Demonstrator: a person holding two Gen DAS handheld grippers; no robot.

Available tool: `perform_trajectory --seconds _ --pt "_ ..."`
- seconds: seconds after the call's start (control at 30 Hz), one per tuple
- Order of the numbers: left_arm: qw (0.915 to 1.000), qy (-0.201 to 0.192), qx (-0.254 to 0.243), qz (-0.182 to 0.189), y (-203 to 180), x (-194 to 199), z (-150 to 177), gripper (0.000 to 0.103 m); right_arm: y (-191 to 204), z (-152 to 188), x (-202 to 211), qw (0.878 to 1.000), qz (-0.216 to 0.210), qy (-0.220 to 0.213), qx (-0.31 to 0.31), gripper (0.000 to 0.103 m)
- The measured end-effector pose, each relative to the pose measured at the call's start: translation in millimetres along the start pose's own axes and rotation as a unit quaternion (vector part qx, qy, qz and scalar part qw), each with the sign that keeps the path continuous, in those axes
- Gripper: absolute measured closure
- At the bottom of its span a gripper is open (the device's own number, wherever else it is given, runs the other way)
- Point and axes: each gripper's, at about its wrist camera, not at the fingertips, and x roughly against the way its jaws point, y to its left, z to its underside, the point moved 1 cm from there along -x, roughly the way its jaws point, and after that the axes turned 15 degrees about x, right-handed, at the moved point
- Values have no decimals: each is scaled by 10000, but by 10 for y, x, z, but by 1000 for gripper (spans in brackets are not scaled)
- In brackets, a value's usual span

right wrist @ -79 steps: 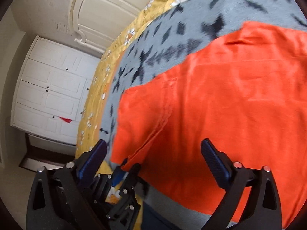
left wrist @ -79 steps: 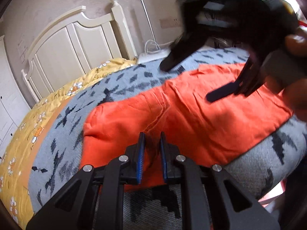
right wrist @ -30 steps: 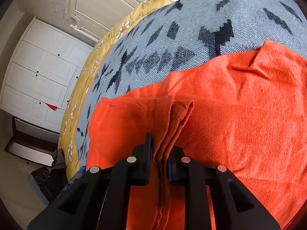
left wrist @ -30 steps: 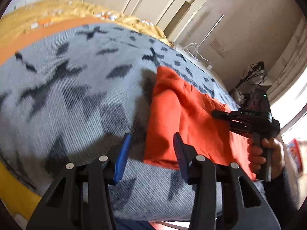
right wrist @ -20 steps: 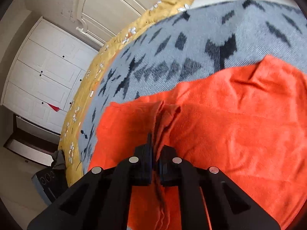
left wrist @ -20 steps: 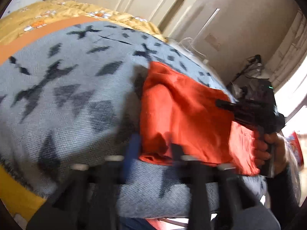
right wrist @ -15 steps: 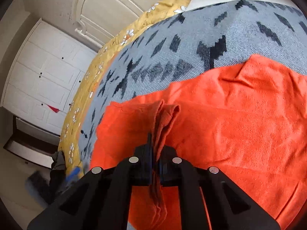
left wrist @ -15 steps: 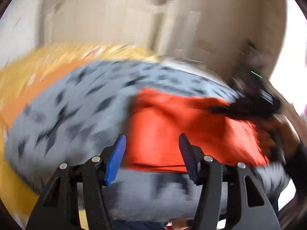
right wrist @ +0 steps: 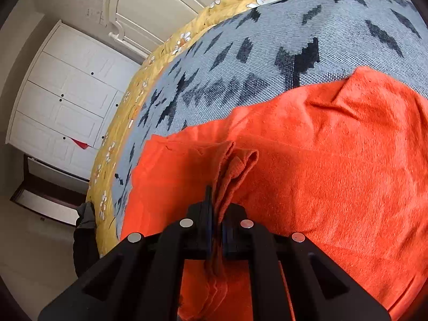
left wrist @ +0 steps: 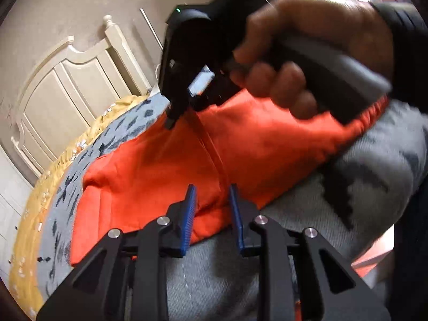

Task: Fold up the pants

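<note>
**Inspector:** The pants [right wrist: 307, 176] lie on the grey patterned blanket [right wrist: 267, 40] near the foot edge of the bed [left wrist: 53, 176], partly doubled over. The right tongs [right wrist: 217, 222] are pinched tight on a bunched fold of the orange cloth. The left tongs [left wrist: 211, 214] stand at a narrow gap around the near corner of the cloth, the blue pads [left wrist: 188, 214] not yet pressed in.

**Assistant:** Risks from here?

**Inspector:** Three, in my judgement. The right grip takes several layers in a wad; if one layer slips out, the fold comes crooked. The left tongs may close on the blanket as well as the cloth, since both sit between the pads, and a lift would drag the blanket. Third, the right hand [left wrist: 307, 61] and its tool hang just above the left tongs; a raise could knock them together.

**Assistant:** Surroundings?

**Inspector:** Yellow flowered quilt [right wrist: 160, 61] and headboard [left wrist: 69, 91] beyond, well apart.
</note>
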Motion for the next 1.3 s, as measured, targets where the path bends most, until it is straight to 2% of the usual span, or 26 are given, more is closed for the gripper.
perform_trajectory --seconds 0.1,0.27,0.3,0.33,0.43,0.63,0.73,0.9,1.0,1.07,1.1,1.13,1.17,1.27,1.3 --pt "9984 -100 -472 -280 -119 20 42 78 -3 -9 -19 10000 -25 13 -4 96" --pt "9991 160 -303 -239 -58 -95 -61 78 15 -17 -17 10000 -30 17 74 96" --pt "9989 222 -323 -254 -68 -106 -79 81 14 -14 -12 10000 -38 9 77 96" --pt "9988 298 -329 -216 -74 -136 -104 88 9 -10 -11 10000 -51 -1 72 96" --pt "9989 280 -318 -220 -131 -124 -174 94 0 -5 1 9999 -50 -47 82 96" --pt "9998 11 -206 12 -180 137 -304 94 19 -42 270 9991 -107 -395 138 96" --pt "9996 45 -278 93 -268 59 -312 94 -68 -7 309 9992 113 -359 95 96" --pt "9992 77 -262 292 -304 -47 -352 94 -240 93 416 9989 184 -422 -93 96" --pt "9987 215 -172 421 -296 -172 -326 94 -319 147 379 9987 363 -325 -112 96" --pt "9978 299 45 591 -215 -242 -337 92 -347 176 343 9987 431 -246 -119 96" --pt "9968 313 238 700 -139 -242 -343 87 -357 181 321 9985 515 -165 -114 95" --pt "9946 329 484 859 -47 -234 -359 80 -352 179 317 9981 602 -115 -81 90" --pt "9911 334 766 1041 81 -199 -361 77 -337 172 330 9976 687 -81 -24 89" --pt "9818 179 1407 1264 452 30 -296 69 -259 133 529 9940 1070 -131 155 85" --pt "9745 134 1792 1342 667 140 -235 64 -224 115 631 9915 1269 -155 241 85"
